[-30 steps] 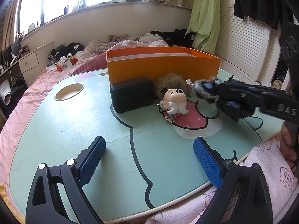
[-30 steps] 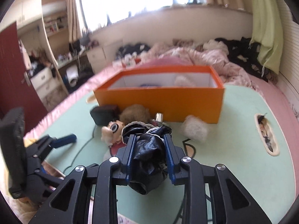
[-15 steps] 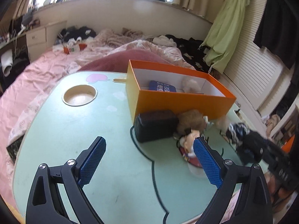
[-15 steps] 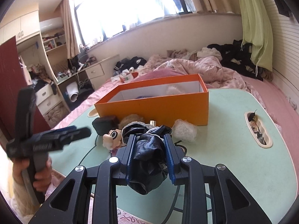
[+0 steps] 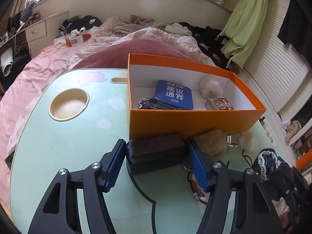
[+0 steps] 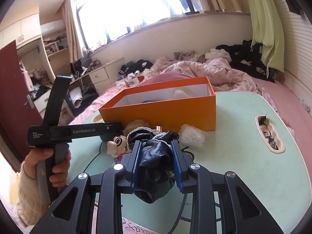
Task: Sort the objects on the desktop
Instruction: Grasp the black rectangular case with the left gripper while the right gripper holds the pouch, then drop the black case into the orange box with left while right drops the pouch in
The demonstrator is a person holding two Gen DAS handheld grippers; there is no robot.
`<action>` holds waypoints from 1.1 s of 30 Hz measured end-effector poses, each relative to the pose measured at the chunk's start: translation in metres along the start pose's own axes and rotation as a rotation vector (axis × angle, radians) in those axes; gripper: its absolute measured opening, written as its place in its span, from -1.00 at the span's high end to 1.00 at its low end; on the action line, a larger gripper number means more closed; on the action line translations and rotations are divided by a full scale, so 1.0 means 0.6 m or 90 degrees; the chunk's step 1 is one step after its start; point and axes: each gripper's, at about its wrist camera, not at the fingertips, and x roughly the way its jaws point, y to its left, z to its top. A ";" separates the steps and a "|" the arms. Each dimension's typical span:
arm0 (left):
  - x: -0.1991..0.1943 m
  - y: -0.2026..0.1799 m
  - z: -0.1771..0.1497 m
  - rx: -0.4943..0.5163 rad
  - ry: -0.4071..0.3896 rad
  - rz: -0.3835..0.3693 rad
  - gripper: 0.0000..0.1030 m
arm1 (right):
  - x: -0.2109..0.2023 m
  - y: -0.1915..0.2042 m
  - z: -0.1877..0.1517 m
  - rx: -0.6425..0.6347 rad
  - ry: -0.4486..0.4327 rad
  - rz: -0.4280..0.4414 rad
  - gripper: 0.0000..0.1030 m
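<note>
Case (image 5: 156, 154) on table (image 5: 58, 146) just before box (image 5: 195, 120) — furry ball (image 5: 211, 143) to its right; tin (image 5: 173, 94), multitool (image 5: 156, 104) in box.

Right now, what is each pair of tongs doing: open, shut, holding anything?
Left tongs: just been closing around the dark rectangular zip case; whether the pads press it cannot be told.
Right tongs: shut on the crumpled black lace-trimmed fabric.

from your left wrist camera, the brown furry lump (image 5: 209, 142) sits at three o'clock of the black rectangular zip case (image 5: 156, 154), half hidden behind the blue pad. the little cartoon figurine (image 5: 198, 193) is almost wholly covered by that same finger. the dark folding tool (image 5: 154, 104) is cut off by the orange cardboard box (image 5: 195, 122) wall. whether the pads touch the case, you cannot tell.
</note>
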 end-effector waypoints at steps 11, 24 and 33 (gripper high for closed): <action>-0.106 -0.009 0.031 0.014 -0.110 -0.060 -0.24 | -0.008 0.009 0.060 -0.038 -0.049 -0.028 0.44; 0.019 -0.034 0.112 0.012 -0.013 -0.080 -0.26 | 0.158 -0.033 0.155 0.012 0.032 -0.071 0.22; -0.076 0.003 0.092 -0.016 -0.104 -0.113 -0.56 | 0.073 -0.036 0.152 0.047 -0.046 -0.033 -0.34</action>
